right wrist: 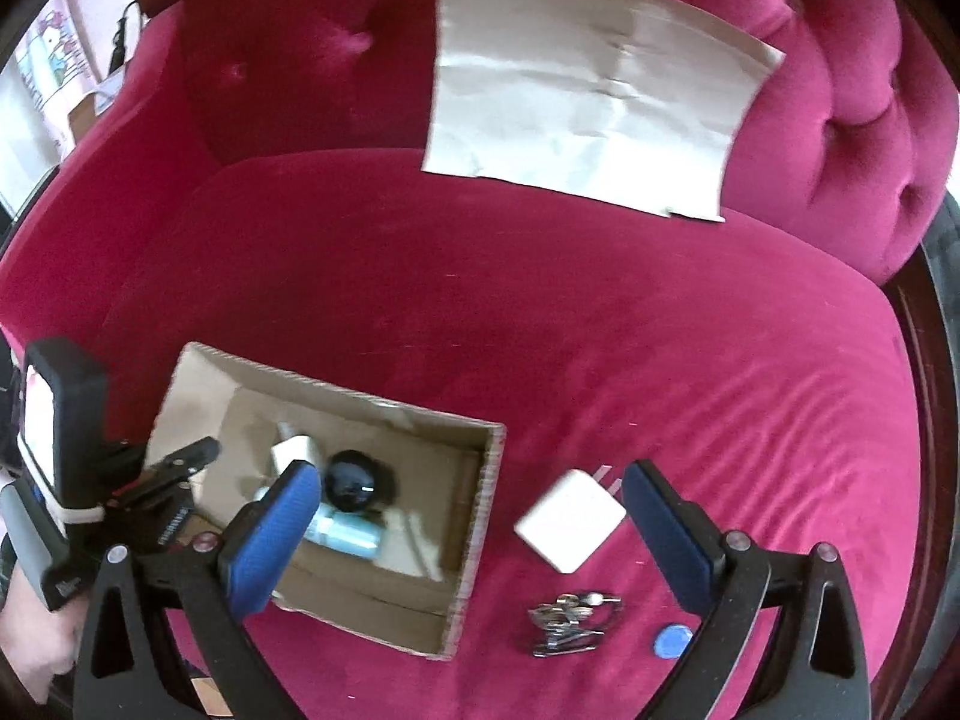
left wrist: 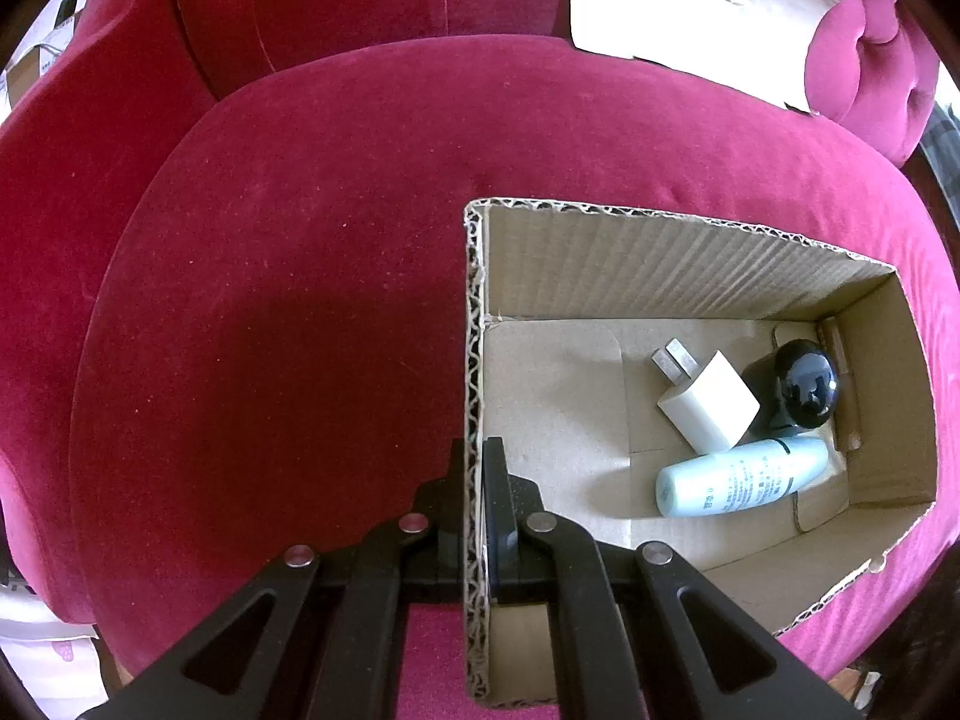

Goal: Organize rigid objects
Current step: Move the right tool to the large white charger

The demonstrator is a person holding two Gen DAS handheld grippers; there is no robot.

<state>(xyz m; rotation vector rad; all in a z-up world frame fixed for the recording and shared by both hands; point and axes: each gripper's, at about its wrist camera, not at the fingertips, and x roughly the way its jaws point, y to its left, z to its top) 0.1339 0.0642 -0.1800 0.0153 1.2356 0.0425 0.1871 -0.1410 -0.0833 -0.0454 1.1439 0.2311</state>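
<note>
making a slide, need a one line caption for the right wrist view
Open right claw above a white charger and keys on a red seat, beside the cardboard box.

A: What fills most of both views?

B: A crimson velvet armchair (right wrist: 540, 330), its seat cushion across the middle and tufted buttons on the backrest at the top.

A: And the pale sheet?

B: A creased sheet of brown paper (right wrist: 594, 102) leans against the backrest, upper centre in the right wrist view, upper right in the left.

A: Upper left edge?

B: A pale cartoon picture (right wrist: 51, 54), partly cut off.
</note>
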